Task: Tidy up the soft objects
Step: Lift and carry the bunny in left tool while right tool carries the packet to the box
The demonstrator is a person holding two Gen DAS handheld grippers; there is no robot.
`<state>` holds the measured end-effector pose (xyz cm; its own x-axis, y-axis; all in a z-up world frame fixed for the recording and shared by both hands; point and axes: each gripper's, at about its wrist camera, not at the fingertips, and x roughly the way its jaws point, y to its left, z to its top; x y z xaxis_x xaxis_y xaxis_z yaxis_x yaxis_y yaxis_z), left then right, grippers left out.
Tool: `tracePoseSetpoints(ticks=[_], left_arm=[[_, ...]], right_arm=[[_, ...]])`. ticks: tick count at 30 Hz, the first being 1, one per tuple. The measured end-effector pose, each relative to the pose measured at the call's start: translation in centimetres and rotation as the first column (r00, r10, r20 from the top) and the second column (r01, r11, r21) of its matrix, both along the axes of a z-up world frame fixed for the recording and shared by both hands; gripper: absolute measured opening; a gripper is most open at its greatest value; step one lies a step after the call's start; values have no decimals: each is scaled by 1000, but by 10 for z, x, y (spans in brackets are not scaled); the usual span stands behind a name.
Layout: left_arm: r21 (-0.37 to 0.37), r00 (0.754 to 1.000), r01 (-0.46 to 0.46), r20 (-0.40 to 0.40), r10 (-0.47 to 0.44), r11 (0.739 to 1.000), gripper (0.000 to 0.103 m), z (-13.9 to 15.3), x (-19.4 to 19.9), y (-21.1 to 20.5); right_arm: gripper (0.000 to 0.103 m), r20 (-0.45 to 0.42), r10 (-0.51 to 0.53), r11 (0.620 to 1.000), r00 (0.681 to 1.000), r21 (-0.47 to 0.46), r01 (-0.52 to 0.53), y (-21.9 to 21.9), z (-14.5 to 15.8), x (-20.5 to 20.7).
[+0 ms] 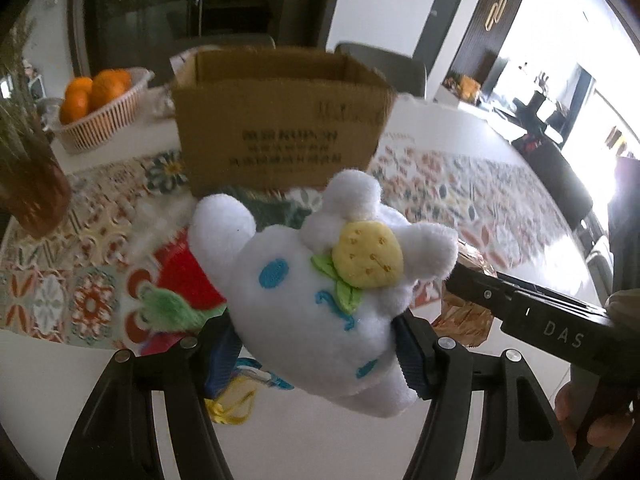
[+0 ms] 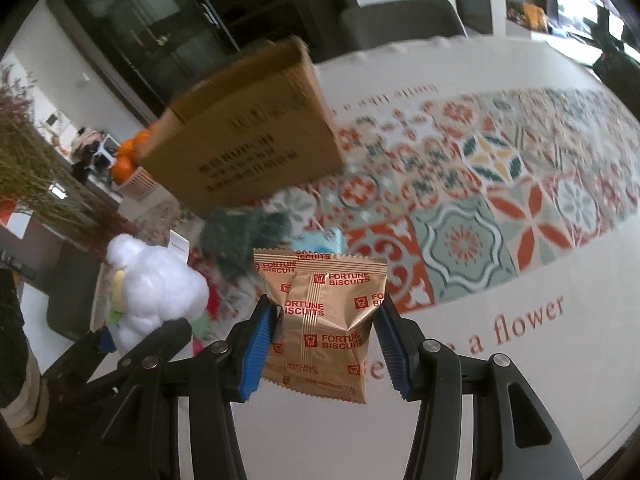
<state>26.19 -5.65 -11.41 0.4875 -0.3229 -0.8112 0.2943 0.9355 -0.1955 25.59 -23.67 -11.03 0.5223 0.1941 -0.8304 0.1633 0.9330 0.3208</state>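
My left gripper (image 1: 316, 344) is shut on a white plush toy (image 1: 320, 280) with blue eyes and a yellow strawberry, held above the table. The same white plush toy (image 2: 154, 288) shows at the left of the right wrist view, in the other gripper's black fingers. My right gripper (image 2: 324, 344) is shut on a gold Fortune Biscuits packet (image 2: 324, 320), its blue pads (image 2: 256, 348) denting both sides. An open cardboard box (image 1: 280, 120) stands beyond both; in the right wrist view the cardboard box (image 2: 248, 136) sits upper left. A red-and-green soft toy (image 1: 180, 280) and a dark green soft item (image 2: 240, 236) lie on the table.
A basket of oranges (image 1: 100, 112) stands left of the box, and a brown pot of dried grass (image 1: 28, 184) stands at the far left. The patterned tablecloth (image 2: 480, 200) stretches to the right. Chairs (image 2: 400, 20) stand behind the table. A hand (image 1: 592, 412) holds the right gripper's handle.
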Motion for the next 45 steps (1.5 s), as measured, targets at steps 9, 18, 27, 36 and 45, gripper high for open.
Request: tracePoseSetpoints(ticks=[9,18,27,36,45], left_arm=[[-3,994,-43,96,43,999,67,43,4,14],[-2,983,-70,171,70,998,67,75,19,23],[26,967,-75,244,67,997,67,104,52,27],[34,962,-63,269,51,997,67,119,93,27],[61,968,-48,251,31,997,67,121,133,24]], right_arm=[[51,124,45,999,991,-37,-40,14,44,11],[51,223,66,997,973,-61,-54,21,79,33],[51,298,98,992,950,-110,-68,29,114,67],[51,301,122,989,946,-117,-90,28,128,113],[51,270,144,984,952,-138,-110,26,131,155]])
